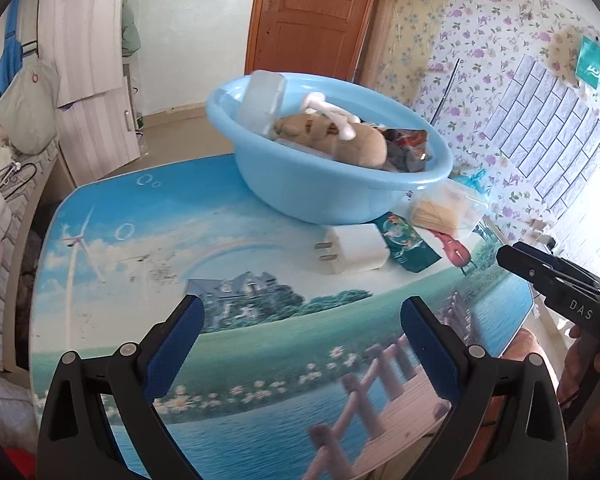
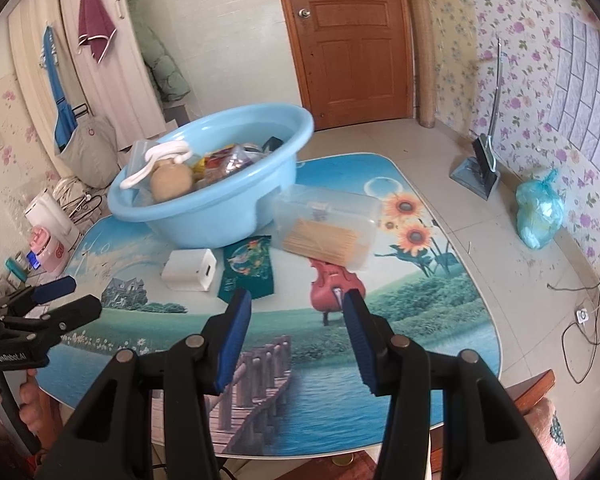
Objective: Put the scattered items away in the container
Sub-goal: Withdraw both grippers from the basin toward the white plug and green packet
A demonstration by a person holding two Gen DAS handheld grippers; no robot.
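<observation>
Only the right wrist view is showing a blue bag (image 2: pixel 539 212) at right; both the left gripper (image 1: pixel 300 344) and the right gripper (image 2: pixel 298 334) are hanging spread and empty over the table (image 2: pixel 440 320).

Part-filled blue basin (image 2: pixel 220 216); charger (image 2: pixel 190 270), packet (image 2: pixel 249 268), toothpick box (image 2: pixel 326 232) lie beside it.

Both wrist views look down the table (image 1: pixel 100 240) toward the basin (image 2: pixel 220 216), left nearer.

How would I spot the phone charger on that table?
Find the big blue basin on the table. Just in front of it lie three loose things; the charger is the leftmost, a plain white block beside a dark green packet.
</observation>
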